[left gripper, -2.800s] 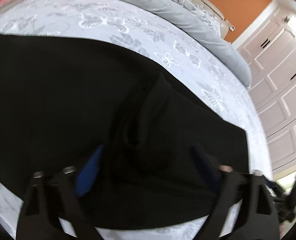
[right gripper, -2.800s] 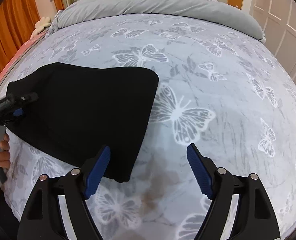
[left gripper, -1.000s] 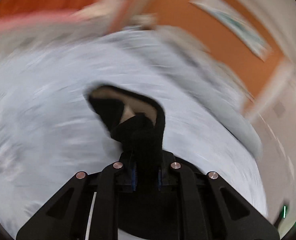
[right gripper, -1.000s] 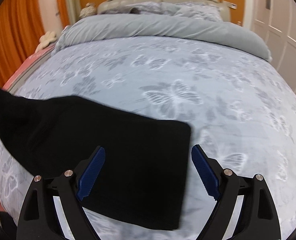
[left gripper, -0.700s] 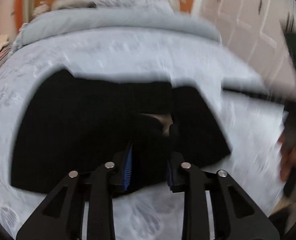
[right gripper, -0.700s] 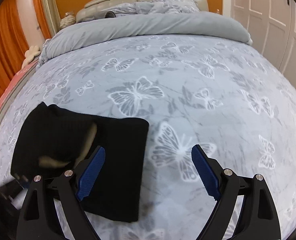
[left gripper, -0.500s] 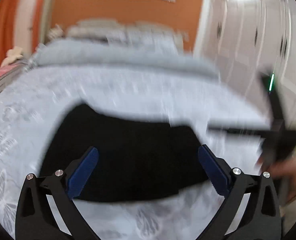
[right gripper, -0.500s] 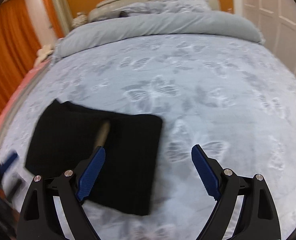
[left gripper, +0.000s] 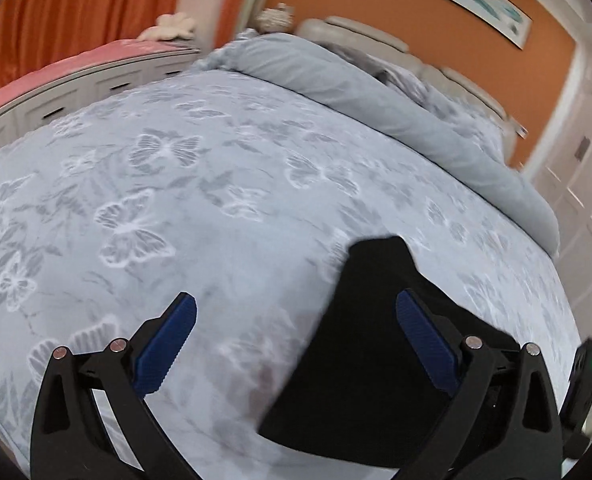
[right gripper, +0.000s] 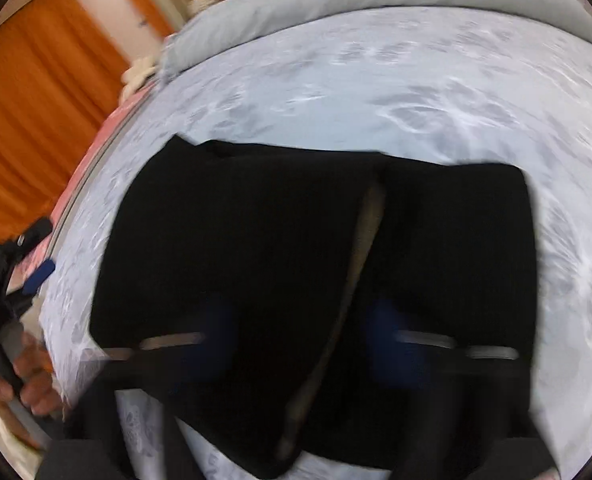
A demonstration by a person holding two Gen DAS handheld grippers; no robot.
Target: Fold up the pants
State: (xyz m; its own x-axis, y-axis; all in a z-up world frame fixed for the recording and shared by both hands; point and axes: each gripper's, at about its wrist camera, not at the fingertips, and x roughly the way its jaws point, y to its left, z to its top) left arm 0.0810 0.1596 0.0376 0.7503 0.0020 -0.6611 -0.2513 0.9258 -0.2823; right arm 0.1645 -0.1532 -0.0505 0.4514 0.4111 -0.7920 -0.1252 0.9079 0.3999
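The black pants [right gripper: 256,248] lie folded on the bed, with a thin tan lining strip [right gripper: 365,232] showing along a fold seam. In the left wrist view they [left gripper: 375,320] lie at lower right. My left gripper [left gripper: 296,340] is open and empty above the bedspread, its right finger over the pants' edge. My right gripper [right gripper: 296,332] is open, blurred by motion, hovering over the pants. The left gripper also shows in the right wrist view [right gripper: 36,272] at the far left, off the pants.
The bed has a grey butterfly-print cover [left gripper: 176,200] and a rolled grey duvet [left gripper: 375,100] by the headboard. Orange curtains [right gripper: 36,100] and a pink-topped bench [left gripper: 76,68] are at the left. White wardrobe doors [left gripper: 583,200] are at the right.
My left gripper has let go of the pants, opened and swung to the left of them. My right gripper has moved in over the folded pants, which now fill its view.
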